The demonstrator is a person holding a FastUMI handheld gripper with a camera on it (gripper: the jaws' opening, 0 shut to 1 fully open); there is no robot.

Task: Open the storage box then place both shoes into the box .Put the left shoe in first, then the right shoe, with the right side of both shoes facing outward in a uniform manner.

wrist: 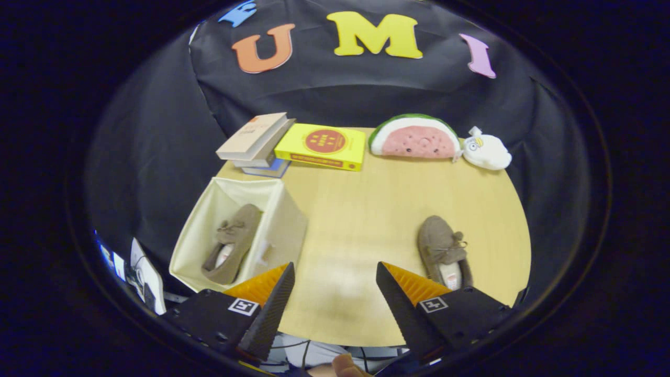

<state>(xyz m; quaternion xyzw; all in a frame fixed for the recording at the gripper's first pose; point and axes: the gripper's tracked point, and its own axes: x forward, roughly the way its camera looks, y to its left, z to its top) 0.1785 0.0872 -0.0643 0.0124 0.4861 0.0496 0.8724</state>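
A cream fabric storage box (285, 222) stands open on the wooden table, just ahead of my left finger. One brown moccasin shoe (233, 243) lies inside it, leaning against a wall with its toe pointing away. The other brown shoe (444, 251) lies flat on the table right beside my right finger, toe pointing away. My gripper (335, 272) hangs open above the table between box and loose shoe, with nothing between its fingers.
At the table's far edge sit a stack of books (256, 144), a yellow book (322, 146), a watermelon plush (413, 137) and a small white plush (487, 151). Bare wooden table (366, 209) lies between them and my fingers.
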